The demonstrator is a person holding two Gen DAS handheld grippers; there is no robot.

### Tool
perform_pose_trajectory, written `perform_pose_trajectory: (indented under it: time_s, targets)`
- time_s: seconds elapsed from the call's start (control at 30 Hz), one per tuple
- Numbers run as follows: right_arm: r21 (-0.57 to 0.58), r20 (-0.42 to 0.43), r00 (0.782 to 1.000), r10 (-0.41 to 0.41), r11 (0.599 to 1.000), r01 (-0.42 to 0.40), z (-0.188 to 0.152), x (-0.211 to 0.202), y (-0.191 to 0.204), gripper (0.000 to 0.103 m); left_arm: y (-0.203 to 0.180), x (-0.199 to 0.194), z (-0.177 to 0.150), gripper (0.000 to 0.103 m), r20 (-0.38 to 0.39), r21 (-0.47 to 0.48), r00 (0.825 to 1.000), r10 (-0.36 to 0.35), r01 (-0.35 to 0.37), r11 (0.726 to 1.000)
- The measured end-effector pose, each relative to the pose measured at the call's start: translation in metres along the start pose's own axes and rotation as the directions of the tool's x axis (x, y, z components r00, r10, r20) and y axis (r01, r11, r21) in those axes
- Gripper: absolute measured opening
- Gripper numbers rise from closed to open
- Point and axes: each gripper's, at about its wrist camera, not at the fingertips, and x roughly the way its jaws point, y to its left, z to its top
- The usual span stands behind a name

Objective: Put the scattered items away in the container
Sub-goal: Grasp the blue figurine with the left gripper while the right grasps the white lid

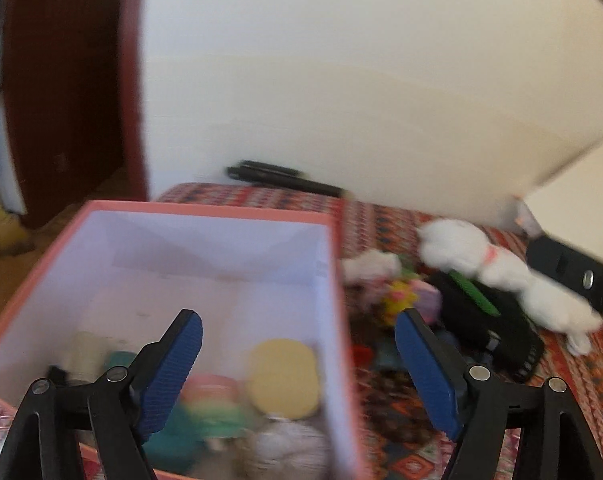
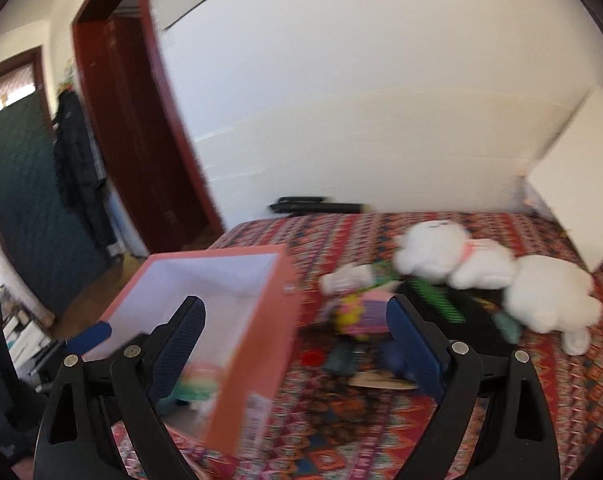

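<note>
Both grippers empty, next pickup coming up

Left gripper (image 1: 297,356) and right gripper (image 2: 295,344) have fingers spread, holding nothing; the scattered toys (image 2: 357,312) lie on the patterned bedspread (image 2: 541,392) just right of the pink cardboard box (image 2: 257,320). Best to slow down, settle over one toy, then pinch.

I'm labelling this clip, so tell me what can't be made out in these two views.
- Left wrist view: items in the box are smeared by motion blur; the left hand-held gripper covers some.
- Right wrist view: the box wall hides most contents.
- Both views: the small toys are too blurred to name.
</note>
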Motion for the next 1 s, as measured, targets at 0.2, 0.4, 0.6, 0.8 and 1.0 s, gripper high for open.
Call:
perform_pose_trajectory:
  time_s: [0.2, 0.4, 0.6, 0.8, 1.0]
  targets:
    - [0.098, -0.043, 0.997, -0.071, 0.992, 0.075, -0.008, -0.021, -0.087, 0.094, -0.081, 0.031, -0.027, 0.089, -0.106, 0.12, 0.99, -0.09, 0.102, 0.987]
    - [0.235, -0.162, 0.981, -0.107, 0.961, 0.143, -0.04, -0.02, -0.188, 0.094, -0.152, 0.089, -0.077, 0.089, -0.294, 0.191, 0.949, -0.112, 0.173, 0.966]
    - [0.62, -0.199, 0.978, -0.055, 0.766, 0.169, -0.088, -0.026, -0.317, 0.093, -0.188, 0.119, -0.093, 0.089, -0.302, 0.235, 0.95, -0.077, 0.153, 0.96]
    - [0.727, -0.199, 0.978, -0.053, 0.662, 0.184, -0.114, -0.009, -0.383, 0.088, -0.207, 0.152, -0.095, 0.089, -0.269, 0.316, 0.963, -0.013, 0.101, 0.943]
    - [0.551, -0.308, 0.92, -0.241, 0.743, 0.379, -0.109, 0.032, -0.398, 0.087, -0.201, 0.192, -0.098, 0.088, -0.299, 0.325, 0.953, 0.053, 0.049, 0.944]
